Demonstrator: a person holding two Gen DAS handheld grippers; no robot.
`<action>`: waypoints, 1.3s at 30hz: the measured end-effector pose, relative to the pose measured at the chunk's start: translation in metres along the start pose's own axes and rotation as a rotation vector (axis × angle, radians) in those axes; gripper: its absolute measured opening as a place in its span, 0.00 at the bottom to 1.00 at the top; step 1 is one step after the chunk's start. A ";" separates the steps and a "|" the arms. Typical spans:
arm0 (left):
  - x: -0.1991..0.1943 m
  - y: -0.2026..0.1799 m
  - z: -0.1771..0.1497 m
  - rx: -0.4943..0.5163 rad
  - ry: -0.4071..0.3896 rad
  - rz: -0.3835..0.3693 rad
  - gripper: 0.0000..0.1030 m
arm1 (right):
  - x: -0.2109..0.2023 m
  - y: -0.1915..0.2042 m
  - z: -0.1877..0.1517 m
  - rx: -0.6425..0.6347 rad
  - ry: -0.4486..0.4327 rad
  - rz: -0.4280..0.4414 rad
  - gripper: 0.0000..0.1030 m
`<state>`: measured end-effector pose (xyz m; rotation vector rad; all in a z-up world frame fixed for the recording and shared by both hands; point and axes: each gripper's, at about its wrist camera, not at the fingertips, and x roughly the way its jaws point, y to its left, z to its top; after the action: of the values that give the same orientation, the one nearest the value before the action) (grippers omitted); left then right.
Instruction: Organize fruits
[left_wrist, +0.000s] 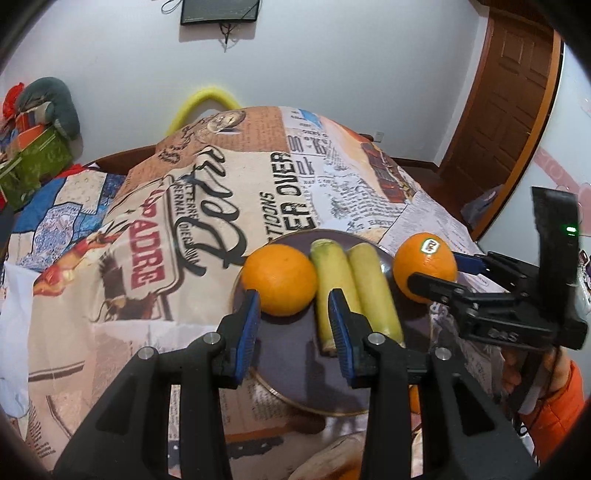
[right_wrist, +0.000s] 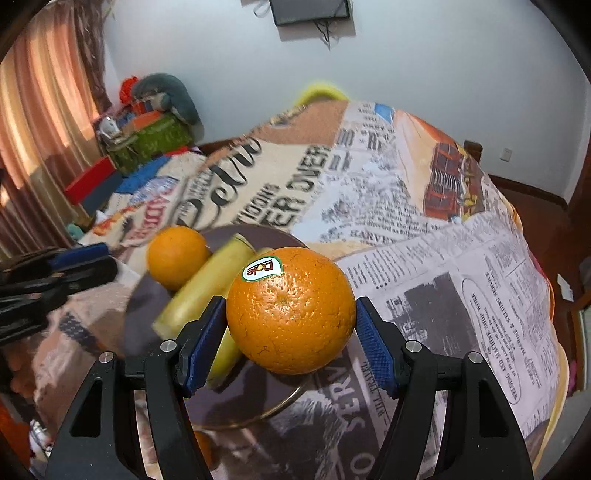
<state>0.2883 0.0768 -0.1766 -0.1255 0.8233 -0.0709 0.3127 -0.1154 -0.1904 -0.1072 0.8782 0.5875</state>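
A dark plate (left_wrist: 291, 373) lies on the printed tablecloth and holds an orange (left_wrist: 279, 280) and two yellow-green bananas (left_wrist: 373, 291). My left gripper (left_wrist: 293, 314) is open and empty just above the plate, its fingers straddling the near side of the orange. My right gripper (right_wrist: 291, 332) is shut on a second orange with a sticker (right_wrist: 290, 310) and holds it in the air at the plate's right edge. That orange also shows in the left wrist view (left_wrist: 424, 271). The plate (right_wrist: 147, 306), first orange (right_wrist: 177, 256) and a banana (right_wrist: 207, 286) show behind it.
The tablecloth (left_wrist: 184, 221) covers a round table that drops off at right toward a wooden door (left_wrist: 498, 110). Boxes and a plush toy (left_wrist: 40, 122) pile up at far left. Another orange (right_wrist: 205, 448) and a pale fruit (left_wrist: 332, 458) lie below the near table edge.
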 end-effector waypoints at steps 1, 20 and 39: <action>0.000 0.002 -0.002 -0.001 0.001 0.005 0.36 | 0.005 -0.001 -0.001 0.004 0.012 -0.004 0.65; -0.011 -0.009 -0.017 -0.008 0.019 -0.003 0.37 | -0.008 0.014 -0.006 -0.039 0.033 0.002 0.76; -0.089 -0.037 -0.042 0.035 -0.041 0.001 0.42 | -0.097 0.045 -0.031 -0.039 -0.079 0.005 0.76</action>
<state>0.1967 0.0463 -0.1351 -0.0936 0.7805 -0.0812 0.2201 -0.1307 -0.1312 -0.1166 0.7905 0.6099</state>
